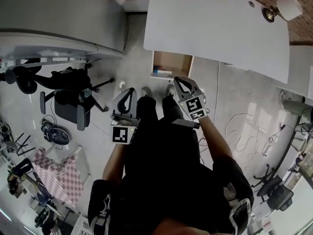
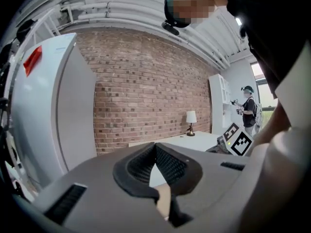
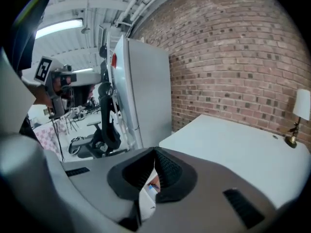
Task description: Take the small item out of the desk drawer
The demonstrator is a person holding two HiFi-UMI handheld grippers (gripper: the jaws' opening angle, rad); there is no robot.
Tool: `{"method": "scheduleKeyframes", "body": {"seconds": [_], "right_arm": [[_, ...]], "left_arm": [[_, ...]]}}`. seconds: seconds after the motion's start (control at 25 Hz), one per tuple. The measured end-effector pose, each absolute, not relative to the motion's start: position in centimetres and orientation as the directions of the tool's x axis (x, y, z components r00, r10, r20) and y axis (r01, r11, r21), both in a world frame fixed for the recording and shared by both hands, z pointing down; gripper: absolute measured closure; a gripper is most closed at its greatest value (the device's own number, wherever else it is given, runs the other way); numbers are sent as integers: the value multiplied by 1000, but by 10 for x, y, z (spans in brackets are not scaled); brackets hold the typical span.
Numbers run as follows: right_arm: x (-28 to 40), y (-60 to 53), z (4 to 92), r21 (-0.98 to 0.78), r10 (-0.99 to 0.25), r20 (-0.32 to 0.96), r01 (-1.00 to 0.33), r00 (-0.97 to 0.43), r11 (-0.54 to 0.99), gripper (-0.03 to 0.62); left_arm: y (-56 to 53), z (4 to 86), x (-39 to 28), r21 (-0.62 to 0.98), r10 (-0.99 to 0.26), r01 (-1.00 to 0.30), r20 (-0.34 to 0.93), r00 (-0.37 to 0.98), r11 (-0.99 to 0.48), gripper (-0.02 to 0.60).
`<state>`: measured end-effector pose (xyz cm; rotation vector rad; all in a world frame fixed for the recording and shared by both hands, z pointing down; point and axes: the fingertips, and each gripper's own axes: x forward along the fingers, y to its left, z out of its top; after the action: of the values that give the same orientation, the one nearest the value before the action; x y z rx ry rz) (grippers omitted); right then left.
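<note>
Head view shows the drawer [image 1: 172, 62] already pulled open under the near edge of the white desk [image 1: 215, 23]. The item [image 1: 163, 73], a small pale thing with a blue edge, lies at the drawer's front left; what it is cannot be told. Both claws hang above the floor short of the drawer, and neither holds anything. The left gripper [image 1: 129, 94] has its jaws pressed together, tips meeting in its own view [image 2: 155, 147]. The right gripper [image 1: 182, 83] is likewise closed, tip to tip [image 3: 155, 152].

The step in hand is probably the reach. The right gripper is nearer the drawer, so it suits the pick. Its jaws should part before entering, come down over the drawer's front wall without knocking it, and straddle the item squarely before closing. The left gripper is best kept clear.
</note>
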<state>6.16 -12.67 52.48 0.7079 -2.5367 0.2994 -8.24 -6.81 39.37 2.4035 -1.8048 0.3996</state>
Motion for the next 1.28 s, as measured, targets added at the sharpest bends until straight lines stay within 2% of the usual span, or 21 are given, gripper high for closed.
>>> {"method": "scheduleKeyframes", "body": {"seconds": [0.28, 0.52, 0.8, 1.0, 1.16, 1.28], "right_arm": [[56, -137, 629, -119, -249, 695, -450, -674, 885, 566], [51, -140, 707, -94, -131, 813, -350, -567, 932, 565], [56, -142, 824, -172, -13, 893, -367, -450, 914, 563], [45, -141, 889, -148, 29, 926, -292, -376, 945, 557], [33, -144, 926, -207, 109, 932, -261, -345, 943, 521], [27, -143, 948, -241, 164, 933, -219, -319, 945, 519]], "left_arm": [[-113, 459, -89, 60, -869, -946, 381, 317, -319, 572], [-137, 532, -91, 115, -762, -907, 506, 404, -404, 571], [-154, 624, -97, 88, -684, -874, 588, 432, -477, 562], [-148, 696, -83, -137, -594, -698, 654, 470, -703, 456], [-146, 750, -65, -135, -482, -566, 701, 525, -813, 422], [-146, 789, -53, -144, -410, -465, 732, 544, -874, 420]]}}
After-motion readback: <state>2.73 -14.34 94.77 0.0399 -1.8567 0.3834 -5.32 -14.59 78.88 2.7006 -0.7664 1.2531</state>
